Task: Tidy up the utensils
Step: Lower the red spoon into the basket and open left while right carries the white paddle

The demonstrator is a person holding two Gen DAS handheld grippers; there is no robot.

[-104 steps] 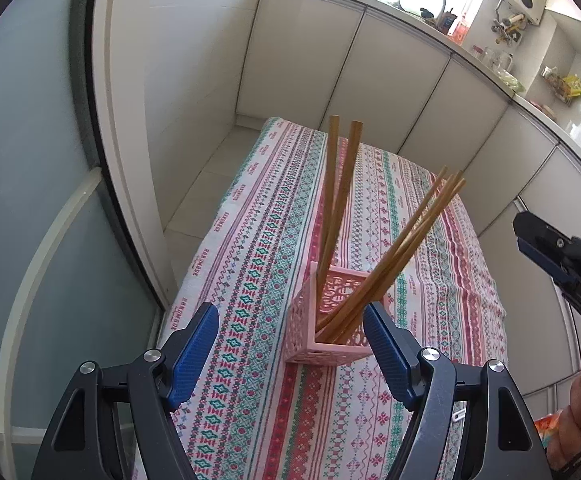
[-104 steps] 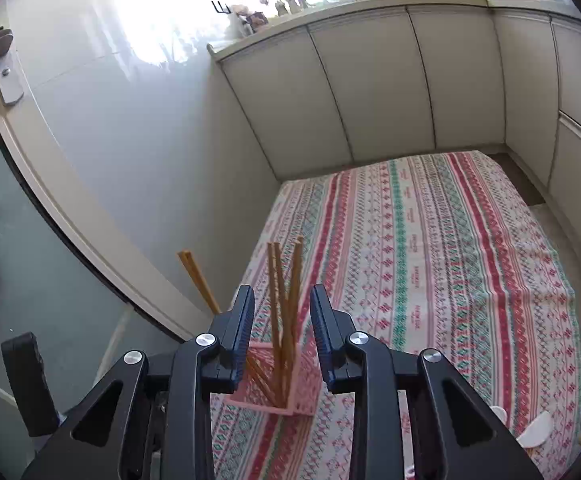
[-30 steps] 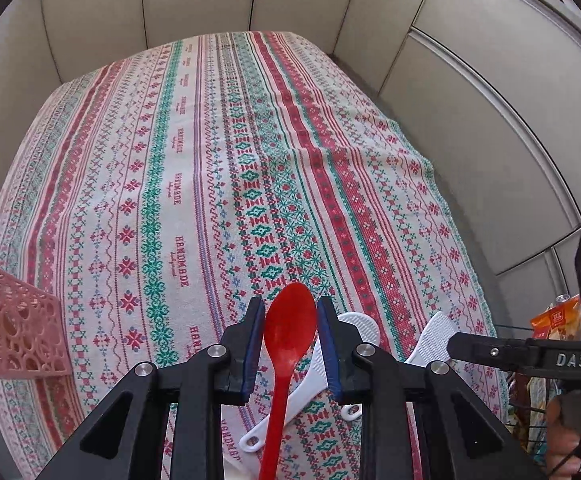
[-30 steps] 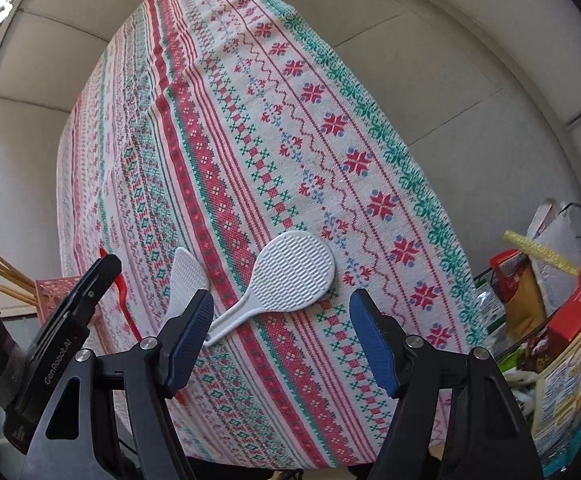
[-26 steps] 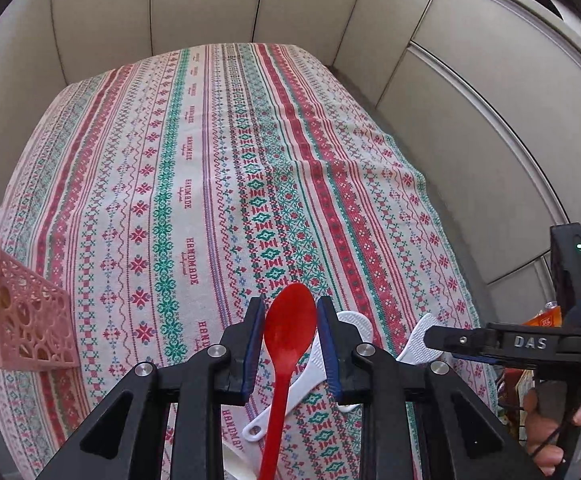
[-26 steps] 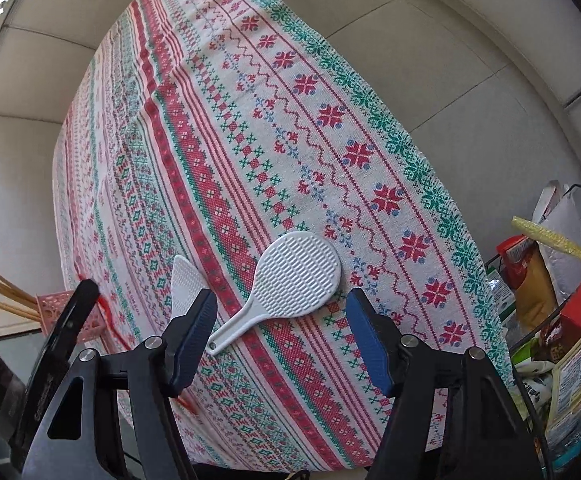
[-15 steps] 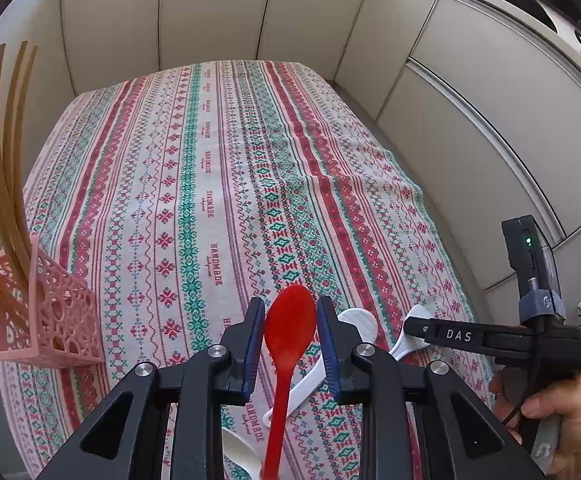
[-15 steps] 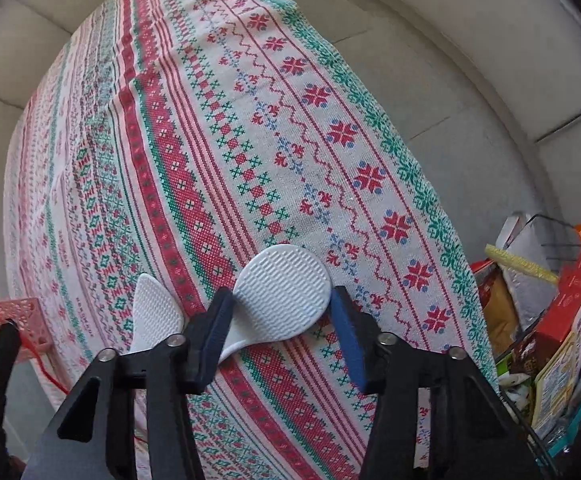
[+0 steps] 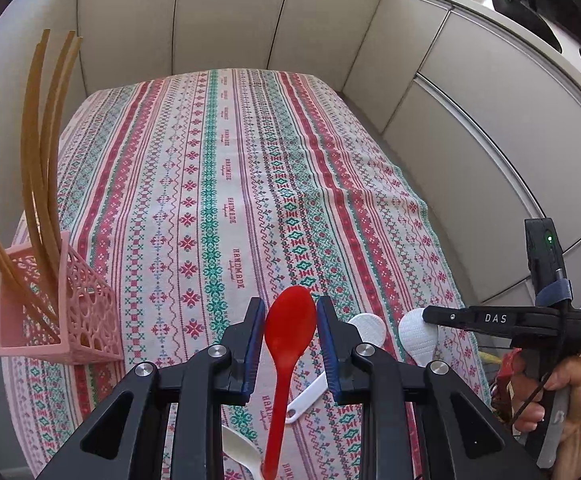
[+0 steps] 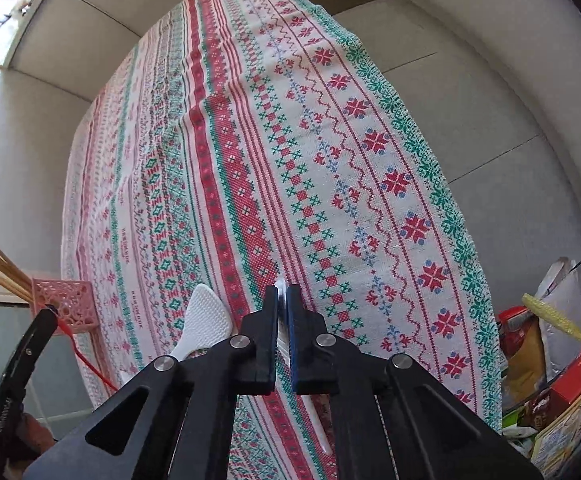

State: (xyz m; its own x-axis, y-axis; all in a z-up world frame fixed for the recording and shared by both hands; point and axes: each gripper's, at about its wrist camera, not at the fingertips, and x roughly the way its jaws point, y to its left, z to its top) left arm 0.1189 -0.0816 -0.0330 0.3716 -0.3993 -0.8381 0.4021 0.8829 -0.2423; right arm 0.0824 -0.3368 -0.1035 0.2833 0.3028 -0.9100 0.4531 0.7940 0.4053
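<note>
A red spoon [image 9: 289,330] stands gripped between the narrow-set jaws of the left gripper [image 9: 290,334], bowl up and away from the camera, handle running back down the view's midline, above the near end of the tabletop [image 9: 218,168]; at the right, the right gripper [image 10: 283,322] has its jaws pressed almost together on a white rice paddle [image 10: 282,332] held edge-on, the handle trailing back beneath the jaws; a second white paddle [image 10: 204,322] lies flat just left of it, and white spoons [image 9: 364,330] lie beneath the left gripper near the tabletop's near edge; a pink openwork basket [image 9: 78,316] holding wooden chopsticks [image 9: 40,152] sits at the near left corner; the striped embroidered tablecloth [image 10: 290,152] beyond lies bare toward pale cabinet doors [image 9: 226,16] that close in on the far and right sides; food packets [image 10: 546,368] crowd a wire rack off the tabletop's right edge.
</note>
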